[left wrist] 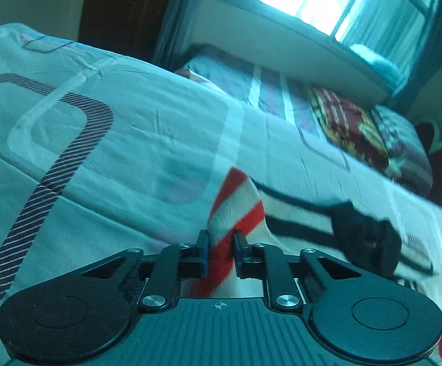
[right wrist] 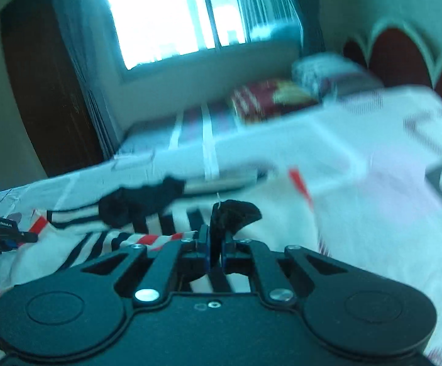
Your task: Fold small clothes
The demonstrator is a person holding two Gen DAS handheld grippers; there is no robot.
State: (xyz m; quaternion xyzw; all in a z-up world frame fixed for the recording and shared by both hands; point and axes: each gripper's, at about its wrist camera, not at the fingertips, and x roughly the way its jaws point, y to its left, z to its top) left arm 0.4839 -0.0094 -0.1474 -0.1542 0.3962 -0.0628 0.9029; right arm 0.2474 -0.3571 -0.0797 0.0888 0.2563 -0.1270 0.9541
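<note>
Both jaws clamping: left gripper [left wrist: 221, 244] pinching the striped shirt [left wrist: 236, 204], right gripper [right wrist: 216, 245] its black trim [right wrist: 234, 212], prob. lifting edges off the bed [left wrist: 147, 122] to fold.

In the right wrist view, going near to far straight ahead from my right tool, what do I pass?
Right tool, shut on the striped garment's black trim → the white patterned bedsheet → the red patterned blanket → the bright window.
</note>
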